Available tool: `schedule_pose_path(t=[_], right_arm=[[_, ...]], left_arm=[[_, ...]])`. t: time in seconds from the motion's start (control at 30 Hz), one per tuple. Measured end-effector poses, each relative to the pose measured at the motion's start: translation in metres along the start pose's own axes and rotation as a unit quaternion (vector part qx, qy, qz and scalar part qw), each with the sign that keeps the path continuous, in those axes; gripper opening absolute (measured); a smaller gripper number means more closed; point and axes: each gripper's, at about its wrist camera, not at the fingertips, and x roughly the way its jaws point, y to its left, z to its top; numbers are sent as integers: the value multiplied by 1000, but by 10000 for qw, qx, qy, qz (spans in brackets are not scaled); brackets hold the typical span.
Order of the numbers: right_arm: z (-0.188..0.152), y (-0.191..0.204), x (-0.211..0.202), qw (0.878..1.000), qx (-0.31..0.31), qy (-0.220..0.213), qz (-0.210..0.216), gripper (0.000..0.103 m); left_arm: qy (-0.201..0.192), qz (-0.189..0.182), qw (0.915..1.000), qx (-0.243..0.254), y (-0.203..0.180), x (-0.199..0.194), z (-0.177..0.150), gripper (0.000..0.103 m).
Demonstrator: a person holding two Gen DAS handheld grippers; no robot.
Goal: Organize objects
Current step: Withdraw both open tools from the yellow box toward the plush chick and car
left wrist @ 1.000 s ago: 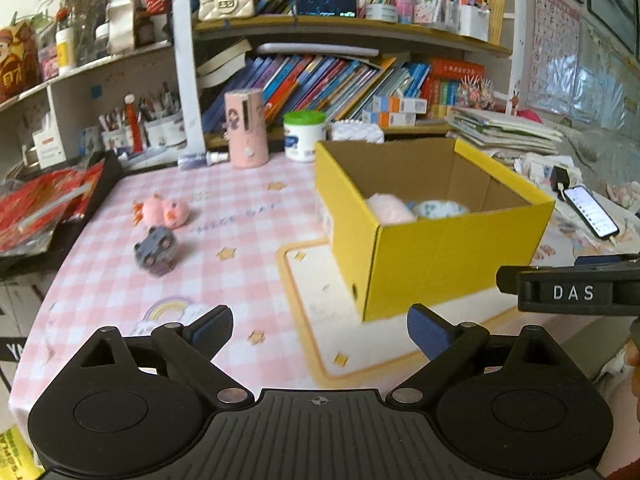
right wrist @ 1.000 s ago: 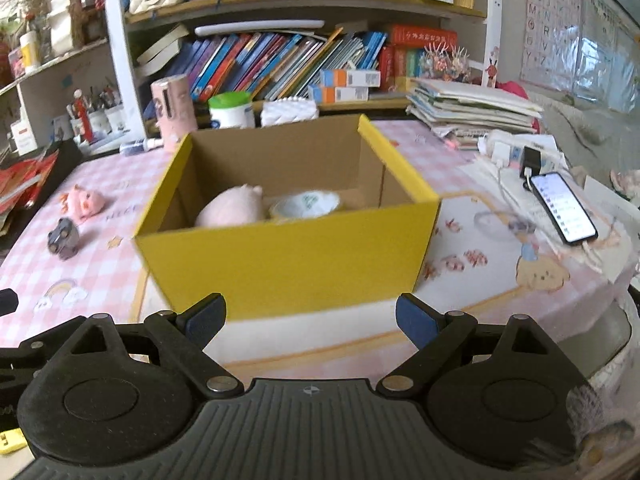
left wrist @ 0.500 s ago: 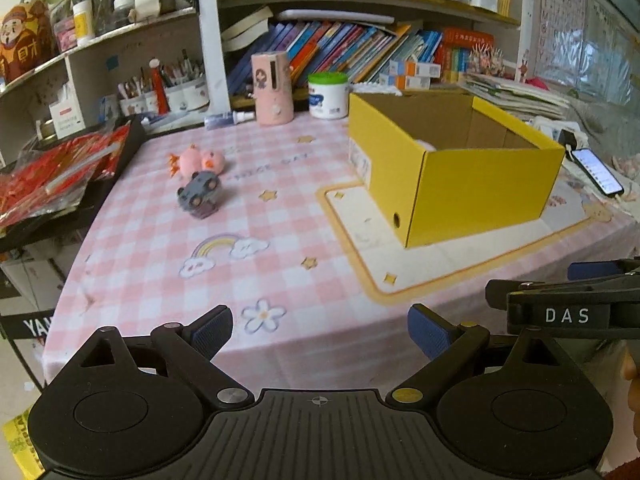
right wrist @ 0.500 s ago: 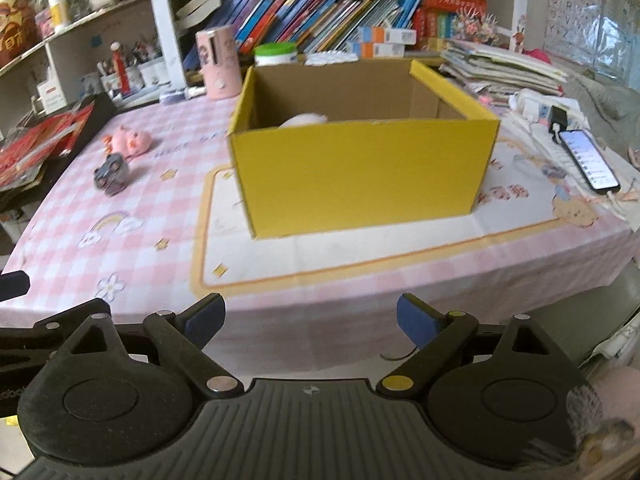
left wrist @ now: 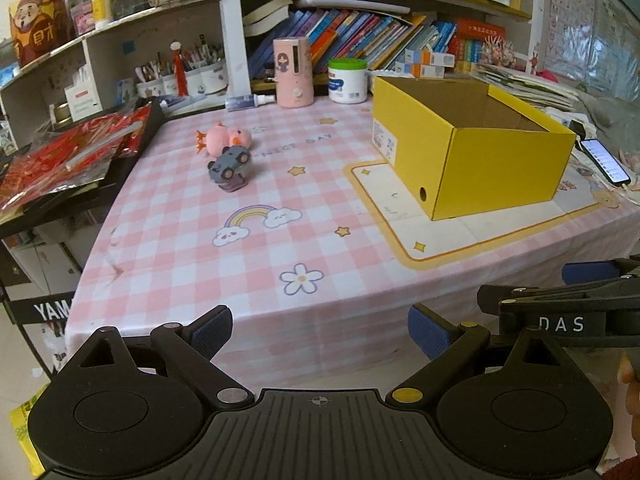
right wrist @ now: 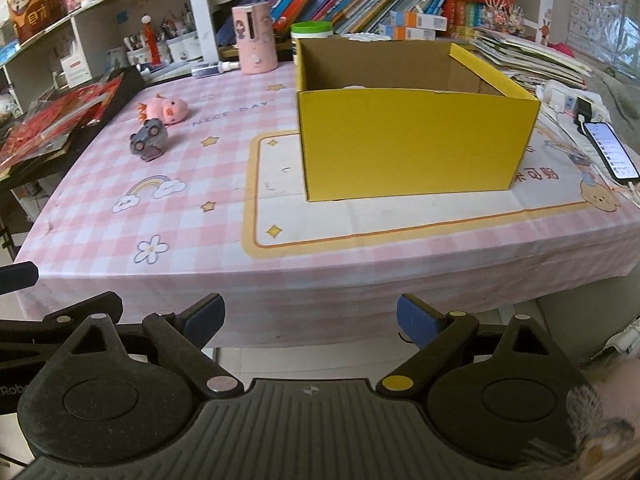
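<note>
An open yellow cardboard box point(left wrist: 496, 168) point(right wrist: 408, 140) stands on the right of the pink checked table point(left wrist: 280, 240). Its contents are hidden, save a pale sliver above the front wall in the right wrist view. A pink pig toy point(left wrist: 226, 138) point(right wrist: 166, 107) and a grey toy car point(left wrist: 230, 164) point(right wrist: 149, 142) lie together at the far left. My left gripper point(left wrist: 320, 328) is open and empty, off the table's front edge. My right gripper point(right wrist: 310, 320) is open and empty, also off the front edge, beside the left one.
A pink dispenser point(left wrist: 293, 72), a white jar with a green lid point(left wrist: 347, 80) and shelves of books stand at the back. A black tray of red packets point(left wrist: 68, 152) is at the left. A phone point(right wrist: 610, 151) lies at the right edge.
Both grippers have pulled back and away from the box, from over the table to beyond its front edge. The box's contents have dropped out of view. Both stay open.
</note>
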Motion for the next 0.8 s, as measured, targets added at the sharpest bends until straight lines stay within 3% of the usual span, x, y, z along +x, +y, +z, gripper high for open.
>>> schedule_pose_path(t=[0.8], right_arm=[[10,57,6,9982,-502,-63,329,93]], left_arm=[[-73,421,9980,-462,53,-11,-8,96]])
